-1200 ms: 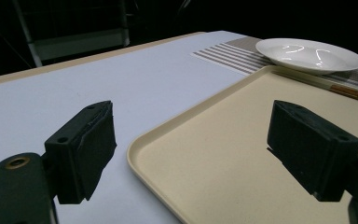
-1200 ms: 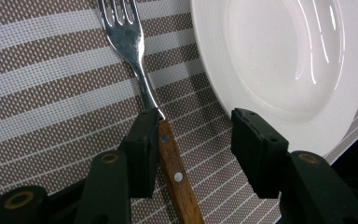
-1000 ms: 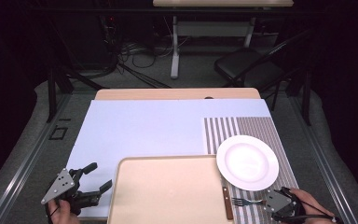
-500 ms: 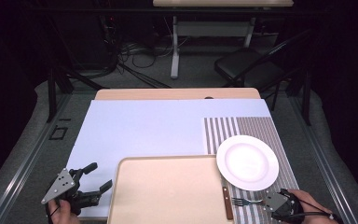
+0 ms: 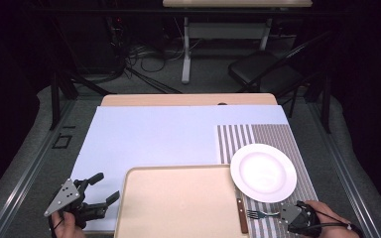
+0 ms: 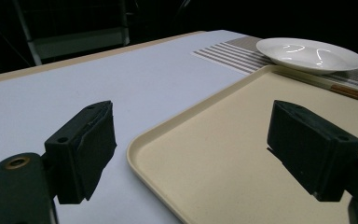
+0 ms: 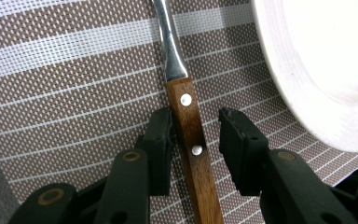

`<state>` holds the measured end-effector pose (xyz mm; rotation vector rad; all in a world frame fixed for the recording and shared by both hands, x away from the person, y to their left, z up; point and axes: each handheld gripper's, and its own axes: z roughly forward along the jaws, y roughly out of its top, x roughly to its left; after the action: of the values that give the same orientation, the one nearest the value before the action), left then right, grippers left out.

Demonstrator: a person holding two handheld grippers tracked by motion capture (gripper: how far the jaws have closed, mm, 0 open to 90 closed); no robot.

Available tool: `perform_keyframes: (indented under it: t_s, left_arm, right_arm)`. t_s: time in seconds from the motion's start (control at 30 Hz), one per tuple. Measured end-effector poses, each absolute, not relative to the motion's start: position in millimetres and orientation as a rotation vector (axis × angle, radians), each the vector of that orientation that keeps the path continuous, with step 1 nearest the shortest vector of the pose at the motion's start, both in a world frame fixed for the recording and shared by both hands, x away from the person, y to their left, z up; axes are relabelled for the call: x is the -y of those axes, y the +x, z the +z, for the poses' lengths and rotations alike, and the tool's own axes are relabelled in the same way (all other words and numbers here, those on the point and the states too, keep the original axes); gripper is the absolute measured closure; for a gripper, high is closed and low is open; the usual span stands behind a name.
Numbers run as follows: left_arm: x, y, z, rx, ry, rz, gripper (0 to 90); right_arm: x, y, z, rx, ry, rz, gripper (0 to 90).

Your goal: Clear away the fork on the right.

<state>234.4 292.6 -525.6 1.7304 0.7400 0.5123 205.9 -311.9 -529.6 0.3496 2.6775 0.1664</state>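
your right tool [image 7: 195, 135] is down over the fork [image 7: 189, 140] on the striped mat [image 7: 74, 70], at the near right of the bench [image 5: 144, 134]. its jaws have just been closing and now stand narrow, one on either side of the wooden handle. the left pad looks to be touching the wood; the right pad is apart from it, with a strip of mat showing between. so the fork is bracketed, not gripped — it lies flat on the mat.

what the coming squeeze turns on is the handle's line. in the right tool's own view the long axis runs straight away from you, nearly square to the closing direction, with the steel neck beyond the jaw tips and the plate [image 7: 326, 70] just beside it on the right. in the high view the fork [image 5: 260, 214] lies left to right, tines toward the tray [image 5: 178, 208] and a knife [image 5: 241, 216], handle end at your right tool [image 5: 291, 214]. your right hand is the near one by far.

your left tool [image 5: 96, 194] sits at the near left, well apart from the fork, jaws wide open and holding nothing; the tray's corner [image 6: 140, 149] lies in front of them.

my guess is the handle sits a little off centre, so the far pad will nudge it sideways before both bite.
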Motion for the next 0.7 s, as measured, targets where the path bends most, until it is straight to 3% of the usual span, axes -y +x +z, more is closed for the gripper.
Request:
perform_keyframes:
  t_s: [0.7]
  left_arm:
    - [-292.9,234.4,-525.7,-0.739,1.729,0.51,15.5]
  right_arm:
    - [304.7,215.3,-528.3,-2.773,0.233,0.084,71.0]
